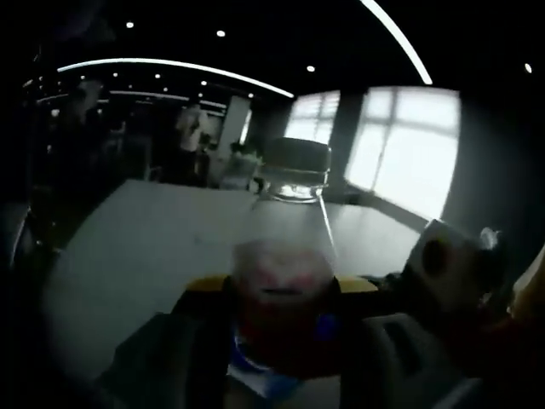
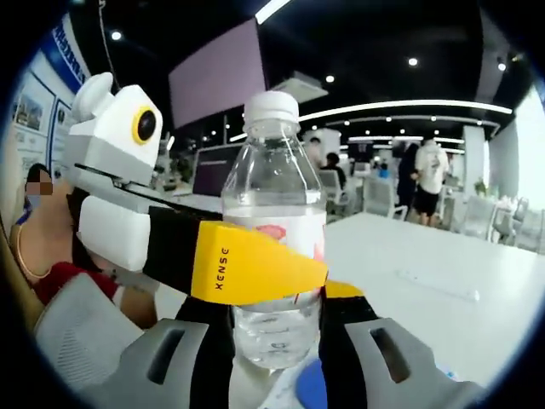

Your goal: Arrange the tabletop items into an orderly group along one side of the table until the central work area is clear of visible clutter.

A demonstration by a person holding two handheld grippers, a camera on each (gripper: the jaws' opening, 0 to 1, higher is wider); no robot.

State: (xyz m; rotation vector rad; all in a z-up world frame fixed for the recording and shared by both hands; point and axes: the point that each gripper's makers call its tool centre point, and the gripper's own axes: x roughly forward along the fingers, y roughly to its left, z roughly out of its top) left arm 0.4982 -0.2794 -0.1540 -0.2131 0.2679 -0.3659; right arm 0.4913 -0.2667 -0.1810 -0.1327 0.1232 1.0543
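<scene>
I have the clear plastic water bottle with a white cap [image 2: 274,239] clamped by both the left gripper [image 2: 255,273] and right gripper [image 2: 277,341] above the white surface [image 2: 409,256] — I'd release one first, keeping it upright

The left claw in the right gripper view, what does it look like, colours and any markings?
The left claw has black fingers with yellow pads; one pad reads XENSE in dark letters. Behind them sits a white housing carrying a yellow-ringed round black part.
</scene>
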